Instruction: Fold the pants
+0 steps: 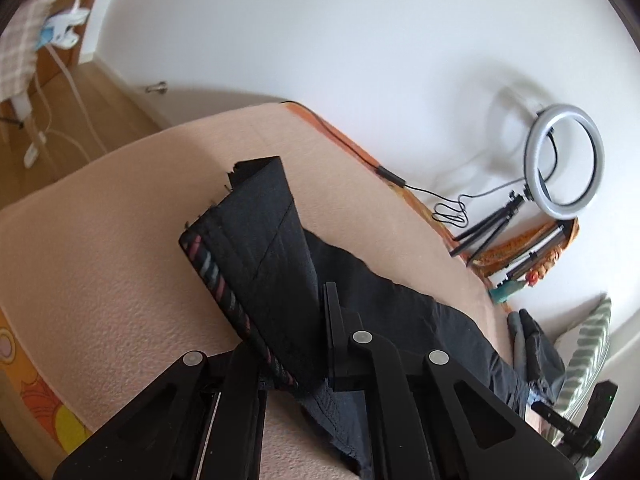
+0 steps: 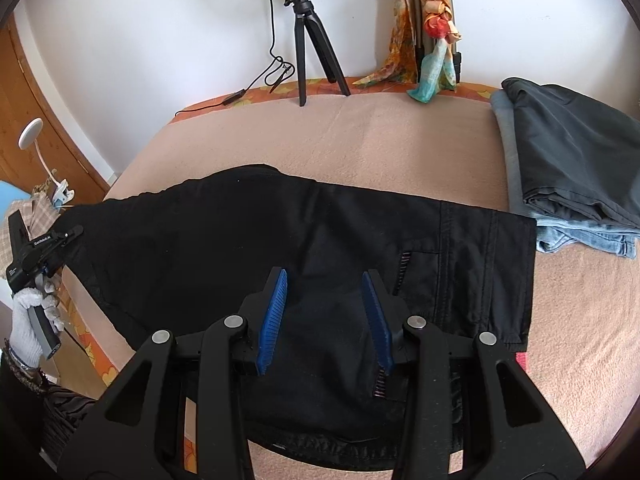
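Note:
Black pants (image 2: pixel 200 240) lie spread across the peach blanket (image 2: pixel 400 140), waistband to the right. My right gripper (image 2: pixel 326 276) hovers over their middle, blue pads (image 2: pixel 274 312) apart and nothing pinched between them. In the left wrist view, my left gripper (image 1: pixel 296 360) is shut on the leg end of the pants (image 1: pixel 260 248), which rises folded from the blanket with a striped inner band showing. The right wrist view shows that left gripper (image 2: pixel 76 232) at the pants' left end, held by a white-gloved hand (image 2: pixel 28 320).
A stack of folded dark trousers and jeans (image 2: pixel 572 168) sits at the right of the bed. A ring light on a tripod (image 2: pixel 306 52), its cable and a colourful scarf (image 2: pixel 436 52) stand by the back wall. The bed's edge drops to a wooden floor (image 1: pixel 60 120) on the left.

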